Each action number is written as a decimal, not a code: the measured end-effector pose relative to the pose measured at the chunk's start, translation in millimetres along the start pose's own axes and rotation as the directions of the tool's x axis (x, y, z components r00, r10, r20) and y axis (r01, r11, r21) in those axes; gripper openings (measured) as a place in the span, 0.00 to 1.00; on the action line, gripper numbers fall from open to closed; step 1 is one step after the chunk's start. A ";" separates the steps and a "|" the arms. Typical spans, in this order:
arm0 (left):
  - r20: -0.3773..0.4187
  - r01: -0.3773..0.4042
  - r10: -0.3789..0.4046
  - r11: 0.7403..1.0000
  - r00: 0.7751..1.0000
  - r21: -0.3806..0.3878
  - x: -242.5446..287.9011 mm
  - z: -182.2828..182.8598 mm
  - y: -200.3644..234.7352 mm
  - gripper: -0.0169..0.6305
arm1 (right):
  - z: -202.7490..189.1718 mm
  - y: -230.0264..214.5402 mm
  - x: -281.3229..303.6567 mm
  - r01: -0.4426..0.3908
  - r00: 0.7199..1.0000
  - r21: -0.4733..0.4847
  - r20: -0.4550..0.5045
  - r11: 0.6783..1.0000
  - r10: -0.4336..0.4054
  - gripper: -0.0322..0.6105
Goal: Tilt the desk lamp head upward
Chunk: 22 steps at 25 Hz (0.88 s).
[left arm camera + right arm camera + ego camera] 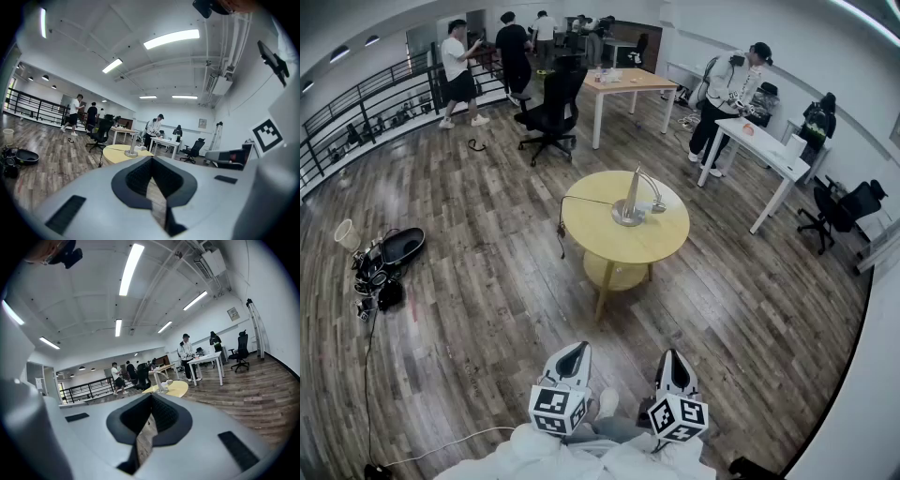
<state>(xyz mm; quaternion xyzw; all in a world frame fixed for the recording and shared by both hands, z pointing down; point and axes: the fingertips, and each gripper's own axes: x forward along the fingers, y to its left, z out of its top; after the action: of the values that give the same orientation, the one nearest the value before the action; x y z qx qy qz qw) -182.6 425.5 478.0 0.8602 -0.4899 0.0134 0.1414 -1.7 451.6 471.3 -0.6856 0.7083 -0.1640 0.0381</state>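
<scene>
Progress: nothing of the task is judged done; the approach has not begun.

Desk lamp (632,200) is seen in the head view on the round yellow table (605,246), right of the table's middle. Its base sits flat on the top, with a post rising from it. A thin arm curves over to the right and ends in the lamp head (658,205), which appears to hang low over the tabletop. The head's angle is too small to be read exactly, but no upward tilt is made out. A dark cable (563,223) is run from the lamp to the left edge of the table and drops over it.

Left gripper (574,354) and right gripper (673,362) are held near the body at the near edge of the head view. Both are well apart from the table, with bare wooden floor between.

In the left gripper view the jaws of the left gripper (152,182) are pressed together with nothing between them. The same is noted for the right gripper (148,422) in its own view. Both views show the lamp only as a small shape far ahead.

Left to do, as judged:
- The table is to be approached.
- The lamp head is to be taken or pushed from below.
- The head is to be tilted upward, probably with the base steadied.
</scene>
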 end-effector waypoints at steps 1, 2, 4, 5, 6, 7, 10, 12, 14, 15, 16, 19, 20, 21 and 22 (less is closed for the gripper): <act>-0.002 0.000 0.000 1.000 1.000 0.002 5.2 0.7 1.0 0.03 | 1.2 -2.6 5.3 0.003 1.000 0.004 0.001 1.000 -0.003 0.07; -0.005 0.000 0.000 1.000 1.000 0.005 10.4 1.2 1.8 0.03 | 2.4 -5.3 10.6 0.005 1.000 0.008 0.002 1.000 -0.005 0.07; -0.011 0.003 -0.003 1.000 1.000 0.010 21.4 1.5 2.4 0.03 | 4.9 -10.6 21.8 0.008 1.000 0.014 0.005 1.000 -0.008 0.07; -0.014 0.005 -0.004 1.000 1.000 0.014 27.3 1.6 2.5 0.03 | 6.2 -12.8 27.9 0.006 1.000 0.016 0.006 1.000 -0.006 0.07; -0.016 0.005 -0.005 1.000 1.000 0.018 33.8 2.0 2.9 0.03 | 7.7 -14.9 34.5 0.002 1.000 0.018 0.007 1.000 -0.003 0.07; -0.019 0.005 -0.005 1.000 1.000 0.022 41.0 2.6 3.6 0.03 | 9.2 -16.9 41.4 -0.002 1.000 0.020 0.007 1.000 0.002 0.07; -0.026 0.001 0.000 1.000 1.000 0.030 66.4 5.5 6.0 0.03 | 13.3 -26.8 63.9 -0.009 1.000 0.032 0.005 0.999 0.009 0.07; -0.025 0.001 0.000 0.999 1.000 0.035 86.2 7.9 6.4 0.03 | 17.1 -37.5 81.1 -0.009 1.000 0.037 0.008 0.999 0.009 0.07; -0.022 -0.003 0.003 0.999 1.000 0.040 106.2 11.8 6.6 0.03 | 24.2 -47.9 99.1 -0.014 1.000 0.042 0.015 0.999 0.013 0.07; -0.022 -0.006 0.007 0.999 1.000 0.040 115.7 14.5 7.0 0.03 | 28.8 -51.8 107.7 -0.019 1.000 0.043 0.018 0.999 0.018 0.07; -0.023 -0.010 0.011 0.999 1.000 0.041 124.9 17.1 7.3 0.03 | 33.7 -55.3 115.8 -0.024 1.000 0.043 0.021 0.999 0.023 0.07; -0.023 -0.015 0.015 0.999 1.000 0.042 152.4 24.8 6.0 0.03 | 46.6 -68.3 138.1 -0.034 0.999 0.042 0.028 0.999 0.033 0.07; -0.022 -0.015 0.016 0.999 1.000 0.043 161.7 27.6 4.6 0.03 | 50.5 -74.1 145.0 -0.034 0.999 0.045 0.030 0.998 0.032 0.07; -0.022 -0.015 0.015 0.999 1.000 0.044 171.1 30.5 2.9 0.03 | 54.3 -80.6 151.7 -0.031 0.999 0.050 0.031 0.998 0.030 0.07; -0.022 -0.014 0.015 0.999 1.000 0.046 180.4 33.2 1.0 0.03 | 57.7 -87.4 158.4 -0.028 0.999 0.056 0.030 0.998 0.026 0.07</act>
<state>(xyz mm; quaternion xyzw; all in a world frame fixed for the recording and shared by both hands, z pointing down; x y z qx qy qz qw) -93.6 265.2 475.5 0.8593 -0.4941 0.0352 0.1273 89.1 284.9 468.8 -0.6768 0.7120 -0.1732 0.0701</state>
